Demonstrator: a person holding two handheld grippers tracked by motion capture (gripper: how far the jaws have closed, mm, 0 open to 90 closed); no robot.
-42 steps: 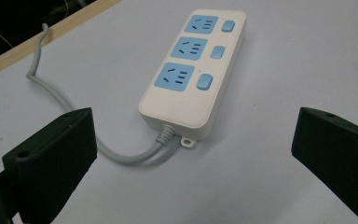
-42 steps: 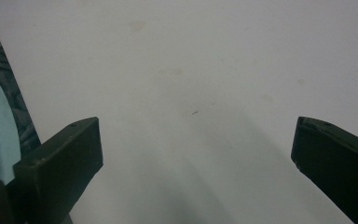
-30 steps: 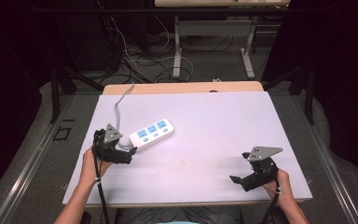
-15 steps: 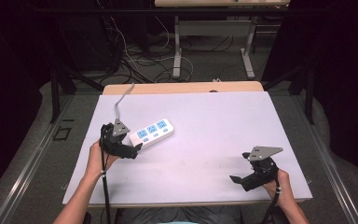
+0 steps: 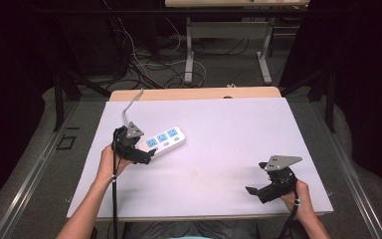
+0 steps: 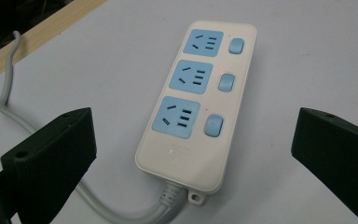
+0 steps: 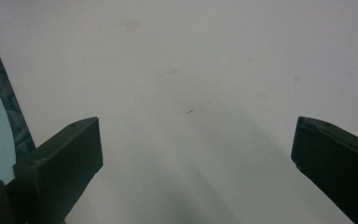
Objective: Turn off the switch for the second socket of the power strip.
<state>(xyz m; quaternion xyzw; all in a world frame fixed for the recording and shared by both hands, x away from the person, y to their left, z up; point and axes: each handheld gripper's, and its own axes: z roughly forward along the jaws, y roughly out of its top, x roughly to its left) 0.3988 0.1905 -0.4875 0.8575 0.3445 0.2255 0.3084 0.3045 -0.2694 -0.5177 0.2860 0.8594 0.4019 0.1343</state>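
Power strip [image 5: 163, 142]: one unit, white, lying flat on the desk [image 5: 229, 129] at centre-left of the high view, its grey cable [image 5: 128, 105] running toward the upper left of the frame. Your left gripper [image 5: 146, 155] sits at the strip's near end, close to it; whether it touches cannot be told from here. Your right gripper [image 5: 256, 191] rests apart at the lower right, over bare desk.

Left gripper view: the strip fills the centre, cable exiting at the bottom of the frame. Count: three blue sockets [image 6: 196, 74], three blue switches [image 6: 226, 82], one small red light beside the middle switch. Your left gripper's jaws stand wide apart at either lower corner, grasping nothing.

Right gripper view: jaws spread wide, released, blank desk between them.

Step in hand, as a judgement: approach to the strip. Next move likely calls for you to advance and narrow the jaws on the body or onto one switch.
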